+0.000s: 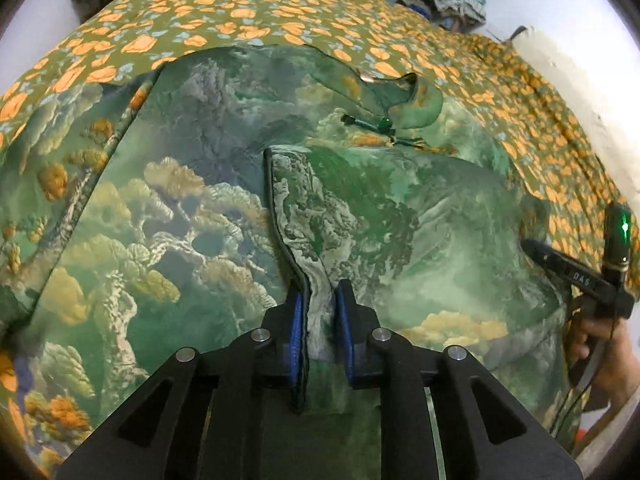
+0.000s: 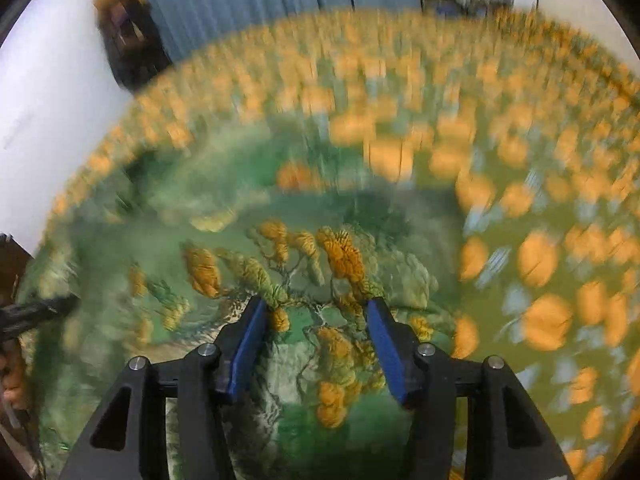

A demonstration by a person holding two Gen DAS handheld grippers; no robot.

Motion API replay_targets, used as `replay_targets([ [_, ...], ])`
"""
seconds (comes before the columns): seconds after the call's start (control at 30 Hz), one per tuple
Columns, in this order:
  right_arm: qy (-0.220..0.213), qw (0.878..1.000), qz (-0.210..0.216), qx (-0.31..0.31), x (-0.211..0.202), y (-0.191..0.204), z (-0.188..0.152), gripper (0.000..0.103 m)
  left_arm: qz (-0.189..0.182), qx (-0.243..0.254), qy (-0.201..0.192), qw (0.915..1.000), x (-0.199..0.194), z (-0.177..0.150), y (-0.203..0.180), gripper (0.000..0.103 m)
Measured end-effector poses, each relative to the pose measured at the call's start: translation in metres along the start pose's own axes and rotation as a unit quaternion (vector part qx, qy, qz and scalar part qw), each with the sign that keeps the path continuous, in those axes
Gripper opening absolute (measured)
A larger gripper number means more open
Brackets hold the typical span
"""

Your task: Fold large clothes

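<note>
While the left gripper [image 1: 319, 308] pinches its dark-piped hem, the green landscape-print garment [image 1: 192, 208] sprawls rumpled over the orange-flowered bedspread [image 1: 240, 12]; right gripper [image 2: 316, 320] half-open above it.

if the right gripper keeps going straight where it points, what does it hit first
Most likely the green landscape-print garment spread right beneath the right gripper; its open jaws straddle the fabric, though blur hides the remaining gap.

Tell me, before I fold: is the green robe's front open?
Partly: one front flap lies folded over the robe, its edge in the left tongs.
</note>
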State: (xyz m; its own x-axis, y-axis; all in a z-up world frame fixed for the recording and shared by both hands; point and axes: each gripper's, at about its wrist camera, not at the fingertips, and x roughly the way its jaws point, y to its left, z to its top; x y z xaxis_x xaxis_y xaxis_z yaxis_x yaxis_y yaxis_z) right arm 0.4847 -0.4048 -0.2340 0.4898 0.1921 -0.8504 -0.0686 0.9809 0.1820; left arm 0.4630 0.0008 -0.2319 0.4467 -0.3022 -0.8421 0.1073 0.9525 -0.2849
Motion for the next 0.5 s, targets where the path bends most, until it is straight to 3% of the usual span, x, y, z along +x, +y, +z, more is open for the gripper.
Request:
replay_targets([
  [0.13, -0.036, 0.999, -0.009, -0.024, -0.035, 0.009, -0.009, 0.053, 0.012, 0.019, -0.019, 0.9996, -0.001, -0.005, -0.002, 0.017],
  [0.23, -0.042, 0.997, 0.011, -0.059, -0.07, 0.022, -0.031, 0.054, 0.016, 0.021, -0.032, 0.9991, -0.001, -0.007, -0.001, 0.018],
  [0.3, -0.021, 0.996, 0.016, -0.086, -0.069, 0.033, -0.046, 0.054, 0.024, 0.02, -0.038, 0.9988, 0.004, -0.008, -0.002, 0.021],
  [0.37, -0.003, 0.993, -0.007, -0.117, -0.049, 0.042, -0.062, 0.054, 0.033, 0.022, -0.042, 0.9983, 0.007, -0.009, -0.004, 0.021],
  [0.43, -0.01, 0.992, -0.011, -0.123, -0.041, 0.044, -0.065, 0.054, 0.045, 0.028, -0.046, 0.9975, 0.006, -0.009, -0.007, 0.022],
  [0.5, -0.032, 0.993, 0.008, -0.111, -0.059, 0.039, -0.062, 0.054, 0.054, 0.034, -0.05, 0.9968, 0.005, -0.009, -0.009, 0.026],
])
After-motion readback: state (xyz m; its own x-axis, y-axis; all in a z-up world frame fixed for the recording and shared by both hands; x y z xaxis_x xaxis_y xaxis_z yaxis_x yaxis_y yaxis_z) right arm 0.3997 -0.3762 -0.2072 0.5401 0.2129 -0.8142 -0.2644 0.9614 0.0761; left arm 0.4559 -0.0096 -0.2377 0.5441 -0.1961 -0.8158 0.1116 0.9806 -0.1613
